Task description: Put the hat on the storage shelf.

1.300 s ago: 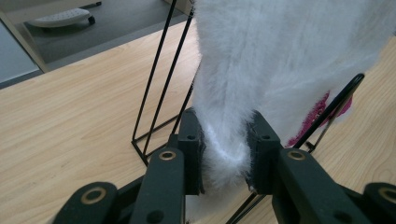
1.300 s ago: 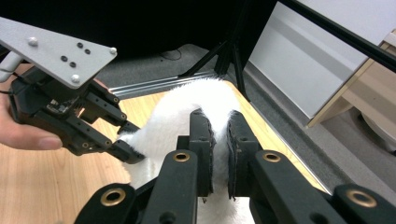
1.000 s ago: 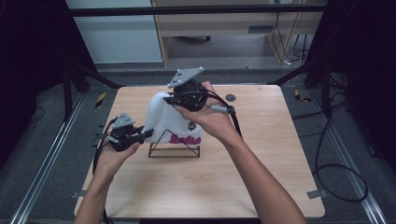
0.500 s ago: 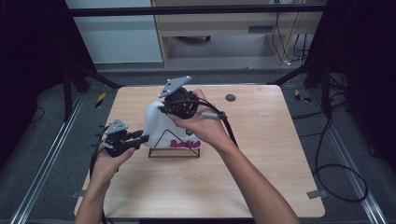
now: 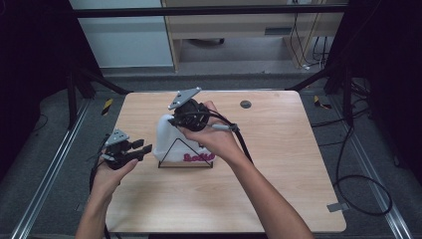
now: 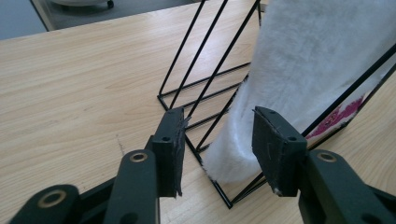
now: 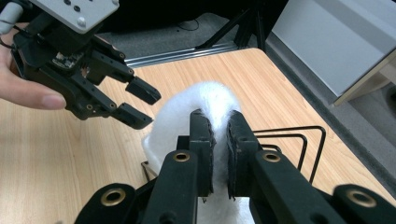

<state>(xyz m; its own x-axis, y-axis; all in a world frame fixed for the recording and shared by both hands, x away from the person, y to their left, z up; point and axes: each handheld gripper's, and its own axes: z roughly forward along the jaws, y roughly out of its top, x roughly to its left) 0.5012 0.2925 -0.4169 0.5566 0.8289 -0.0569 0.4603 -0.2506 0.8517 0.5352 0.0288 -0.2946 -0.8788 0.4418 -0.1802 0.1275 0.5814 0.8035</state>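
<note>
A white fluffy cloth (image 5: 169, 139) with pink lettering hangs over a black wire rack (image 5: 185, 165) at the middle of the wooden table (image 5: 283, 164). My right gripper (image 5: 174, 121) is shut on the cloth's top fold; in the right gripper view (image 7: 219, 140) the pads pinch the white pile (image 7: 187, 109). My left gripper (image 5: 147, 147) sits just left of the rack, and its jaws have just been opening. In the left gripper view (image 6: 217, 149) a lower corner of the cloth (image 6: 303, 60) hangs between the spread pads without being pressed, with the rack's wires (image 6: 187, 60) behind it.
A small dark disc (image 5: 245, 104) lies near the table's far edge. The right gripper's cable (image 5: 244, 142) runs along the right forearm. Black frame posts and floor cables (image 5: 358, 184) surround the table. The right gripper view shows the left gripper (image 7: 140, 105) close to the cloth.
The right gripper has sunk and shifted left with the cloth, which now hangs lower over the rack. The left gripper's jaws have opened off the cloth's edge and the hand drew slightly left.
</note>
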